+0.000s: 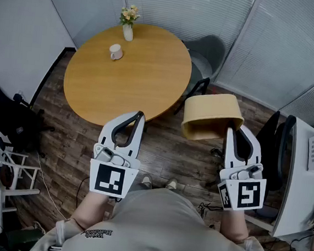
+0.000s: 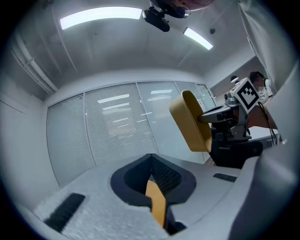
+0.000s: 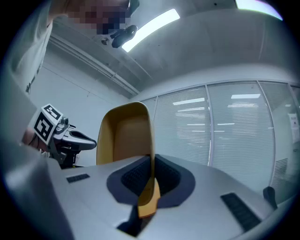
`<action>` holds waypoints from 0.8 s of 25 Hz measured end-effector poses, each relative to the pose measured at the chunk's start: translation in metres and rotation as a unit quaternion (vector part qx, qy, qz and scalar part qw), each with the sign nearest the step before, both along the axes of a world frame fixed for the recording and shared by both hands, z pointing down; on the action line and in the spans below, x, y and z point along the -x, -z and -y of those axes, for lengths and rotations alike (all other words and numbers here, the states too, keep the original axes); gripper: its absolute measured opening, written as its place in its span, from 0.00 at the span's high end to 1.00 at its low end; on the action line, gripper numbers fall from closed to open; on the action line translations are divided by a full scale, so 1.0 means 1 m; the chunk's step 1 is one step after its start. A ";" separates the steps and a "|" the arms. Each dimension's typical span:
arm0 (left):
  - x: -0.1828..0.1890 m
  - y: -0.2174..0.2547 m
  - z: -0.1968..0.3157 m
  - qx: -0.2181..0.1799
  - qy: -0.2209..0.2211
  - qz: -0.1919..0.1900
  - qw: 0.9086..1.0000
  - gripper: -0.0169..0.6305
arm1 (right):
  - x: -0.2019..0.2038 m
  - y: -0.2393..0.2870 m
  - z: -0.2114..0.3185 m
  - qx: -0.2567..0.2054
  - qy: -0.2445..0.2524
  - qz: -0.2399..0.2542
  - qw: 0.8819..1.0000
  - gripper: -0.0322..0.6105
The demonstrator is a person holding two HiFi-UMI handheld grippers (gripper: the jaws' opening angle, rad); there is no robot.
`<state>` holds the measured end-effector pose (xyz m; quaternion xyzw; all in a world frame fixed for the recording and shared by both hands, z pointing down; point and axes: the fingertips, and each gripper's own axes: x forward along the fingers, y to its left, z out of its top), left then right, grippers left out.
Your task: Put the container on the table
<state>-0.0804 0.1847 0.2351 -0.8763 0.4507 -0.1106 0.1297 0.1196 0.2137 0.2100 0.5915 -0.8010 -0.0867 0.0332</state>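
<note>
The room is a grey-walled office with slatted blinds (image 1: 275,45) over the far glass partitions and a dark wood-plank floor (image 1: 165,150). A black office chair (image 1: 6,114) stands at the left edge, and a white wire rack (image 1: 3,171) stands nearer on the same side. The round wooden table (image 1: 144,88) is at the far centre. On its far left part are a small white vase of flowers (image 1: 127,28) and, just near of the vase, a white mug (image 1: 115,52). A grey upholstered chair (image 1: 207,52) is drawn up at the table's far right edge.

The left gripper (image 1: 140,116) hovers over the floor just near of the table's near edge. Its jaws are pressed together with nothing between them (image 2: 152,171).

To its right and well apart, the tan open plastic container (image 1: 210,113) hangs above the floor. It is near and to the right of the table and does not touch the tabletop. The right gripper (image 1: 235,128) pinches it at its near right corner. In the right gripper view, one thin wall of the container (image 3: 124,136) runs between that gripper's (image 3: 151,174) closed jaws, and the hollow inside lies to the left.

A white desk (image 1: 306,180) stands at the right edge.
</note>
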 end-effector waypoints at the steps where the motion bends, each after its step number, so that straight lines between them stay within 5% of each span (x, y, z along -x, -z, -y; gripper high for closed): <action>1: 0.001 0.000 -0.001 0.000 0.000 0.000 1.000 0.94 | 0.002 -0.001 0.000 0.001 0.001 -0.003 1.000 0.89; 20: -0.023 -0.009 -0.007 0.010 0.003 0.003 1.000 0.94 | -0.009 -0.016 -0.004 0.017 0.025 0.008 1.000 0.90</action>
